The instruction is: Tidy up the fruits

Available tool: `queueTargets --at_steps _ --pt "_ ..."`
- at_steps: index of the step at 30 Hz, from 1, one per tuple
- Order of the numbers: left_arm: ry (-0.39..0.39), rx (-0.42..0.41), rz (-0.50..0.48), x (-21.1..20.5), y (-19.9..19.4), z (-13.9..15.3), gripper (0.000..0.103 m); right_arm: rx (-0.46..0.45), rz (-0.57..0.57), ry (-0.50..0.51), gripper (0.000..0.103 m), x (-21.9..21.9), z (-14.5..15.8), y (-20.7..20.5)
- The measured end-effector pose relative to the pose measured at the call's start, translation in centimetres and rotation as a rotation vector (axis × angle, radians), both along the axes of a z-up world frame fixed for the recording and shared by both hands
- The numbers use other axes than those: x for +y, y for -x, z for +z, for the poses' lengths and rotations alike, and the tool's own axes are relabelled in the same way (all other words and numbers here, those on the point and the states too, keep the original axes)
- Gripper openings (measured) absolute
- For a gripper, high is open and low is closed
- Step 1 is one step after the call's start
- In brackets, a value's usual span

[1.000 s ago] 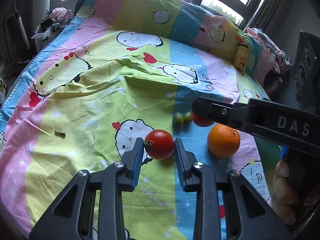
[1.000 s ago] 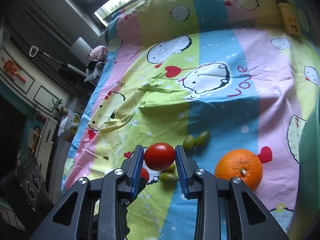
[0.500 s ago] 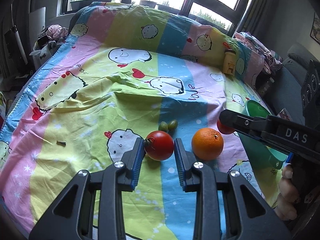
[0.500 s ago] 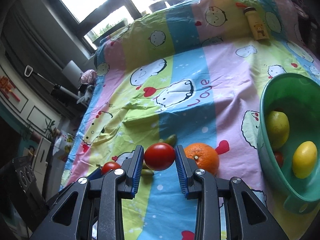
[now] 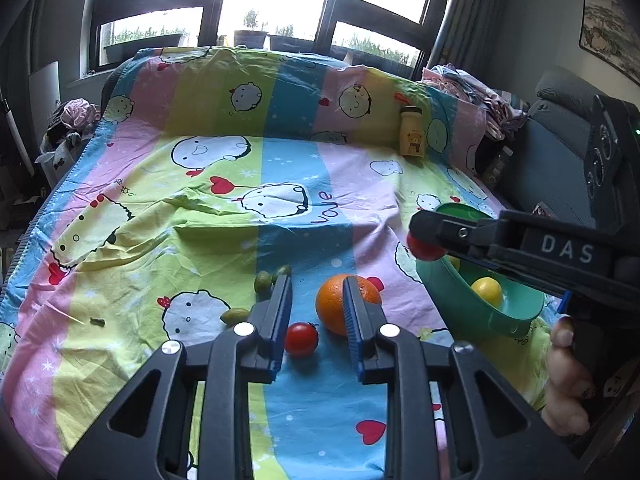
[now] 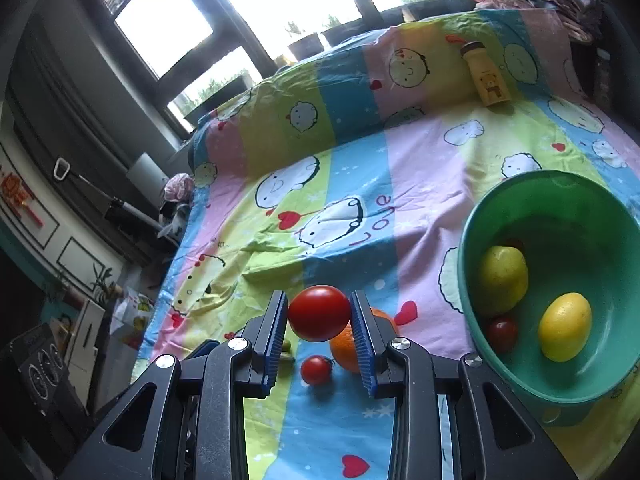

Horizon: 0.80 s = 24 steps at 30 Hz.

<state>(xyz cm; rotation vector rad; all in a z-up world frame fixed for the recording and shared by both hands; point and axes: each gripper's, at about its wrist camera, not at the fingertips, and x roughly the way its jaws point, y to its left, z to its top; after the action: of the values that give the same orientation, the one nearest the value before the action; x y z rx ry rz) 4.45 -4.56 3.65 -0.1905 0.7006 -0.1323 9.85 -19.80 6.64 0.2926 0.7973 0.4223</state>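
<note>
The right gripper [image 6: 319, 320] holds a round red tomato [image 6: 319, 312] between its fingers beside the green plastic bowl [image 6: 592, 208], while the left gripper's [image 5: 317, 312] closing fingers hang empty above a small red cherry tomato [image 5: 301, 339] on the bed.

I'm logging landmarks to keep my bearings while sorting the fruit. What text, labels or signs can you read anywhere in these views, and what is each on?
"DAS": white letters on the side of the right gripper, seen from the left wrist.
"love": purple print on the bed sheet, beside a cartoon face.
Yellow bottle: carries a bear picture; any wording is too small to read.
Red wall hanging: too blurred to read.
</note>
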Motion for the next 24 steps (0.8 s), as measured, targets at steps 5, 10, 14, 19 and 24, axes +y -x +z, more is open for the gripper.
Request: queueTargets --at_steps 5,10,14,19,24 --pt "0.068 0.096 -0.004 1.5 -1.6 -2.3 0.024 0.018 -0.038 -0.017 0.034 -1.9 -0.2 -0.4" --pt "0.091 0.204 0.012 2.5 -3.3 -5.3 0.026 0.041 -0.055 -0.045 0.034 -3.2 -0.7 -0.7" --pt "0.095 0.261 0.005 1.9 -4.3 -7.0 0.026 0.045 -0.071 -0.048 0.034 -3.7 -0.7 -0.8" --pt "0.112 0.268 -0.037 0.8 -4.9 -7.7 0.027 0.045 -0.072 -0.063 0.034 -4.1 -0.7 -0.8" --pt "0.133 0.277 -0.073 0.3 -4.9 -8.0 0.029 0.042 -0.071 -0.059 0.034 -4.1 -0.6 -0.6"
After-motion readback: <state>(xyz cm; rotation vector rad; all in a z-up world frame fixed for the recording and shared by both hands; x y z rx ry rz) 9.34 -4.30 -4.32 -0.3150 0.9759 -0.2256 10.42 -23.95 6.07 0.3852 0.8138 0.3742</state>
